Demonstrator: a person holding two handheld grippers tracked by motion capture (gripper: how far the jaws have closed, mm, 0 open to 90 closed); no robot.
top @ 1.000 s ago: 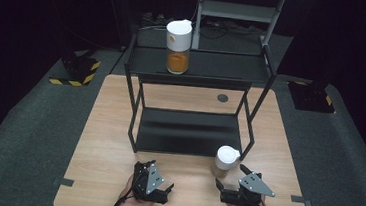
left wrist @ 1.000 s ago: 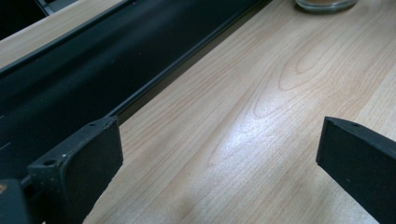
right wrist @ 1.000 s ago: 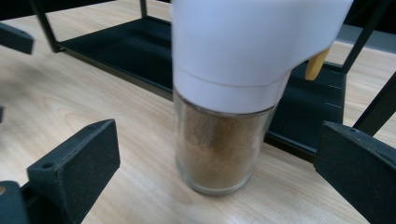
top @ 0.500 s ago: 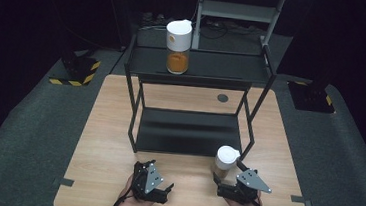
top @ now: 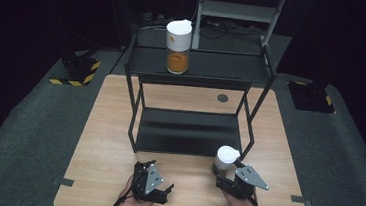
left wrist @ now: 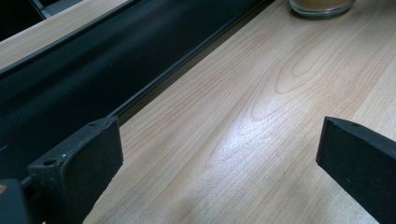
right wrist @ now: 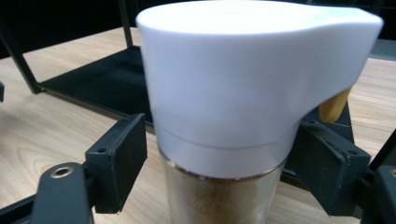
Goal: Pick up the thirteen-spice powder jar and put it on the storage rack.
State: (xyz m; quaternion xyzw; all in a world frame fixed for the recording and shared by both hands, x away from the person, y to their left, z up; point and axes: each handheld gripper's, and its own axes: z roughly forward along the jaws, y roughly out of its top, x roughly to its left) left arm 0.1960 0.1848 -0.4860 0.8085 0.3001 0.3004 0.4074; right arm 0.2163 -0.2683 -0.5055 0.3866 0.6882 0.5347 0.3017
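A glass jar of brown powder with a white spouted lid stands on the wooden table just in front of the black rack's lower shelf. My right gripper reaches it from the near side. Its jaws have just been closing with the jar between them, and the pads now sit against the glass below the lid. My left gripper rests low over the table at the near left, open, with bare wood between its jaws. The jar's base shows far off.
A second jar with orange powder and a white lid stands on the rack's top shelf. The rack's thin legs rise close behind the near jar. A round dark grommet sits at the table's back. Dark floor surrounds the table.
My right gripper has edged forward to the jar and its jaws have narrowed around it. The left gripper has stayed put.
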